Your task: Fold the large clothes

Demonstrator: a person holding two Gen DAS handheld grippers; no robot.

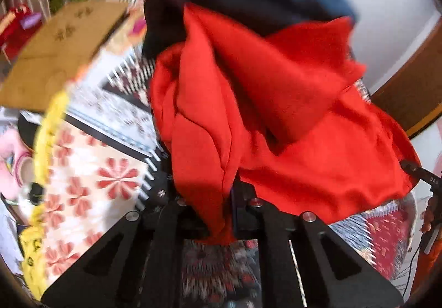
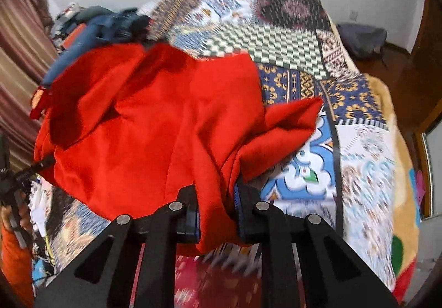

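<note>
Two wrist views of a red garment (image 1: pixel 290 120) held over a bed whose patchwork cover (image 2: pixel 290 40) filled the background. The left gripper (image 1: pixel 223 214) was pinched on a gathered fold of the red cloth, which ran down between its pressed-together pads and hung out below them. The right gripper (image 2: pixel 216 214) was likewise clamped on a bunch of the same garment, a thick wad of cloth filling the gap between its blue-edged pads. In each view the other gripper showed at the frame edge, touching the far hem of the garment, so the two grips lay well apart along one edge.

The garment rose from the grippers in loose, creased swags; one corner pointed right across the cover in the right view. It was bunched, not spread flat, and no neat fold line was visible. Behind it, at the far left of the bed, lay a heap of dark clothes (image 2: pixel 110 26), navy and maroon, also unfolded. A cardboard box (image 1: pixel 63 51) stood at the left beyond the bed.

Judged stage: early. The red garment had been seized at two points but not yet laid out; spreading, folding and the remaining heap were still to do. Both frames were motion-blurred.
</note>
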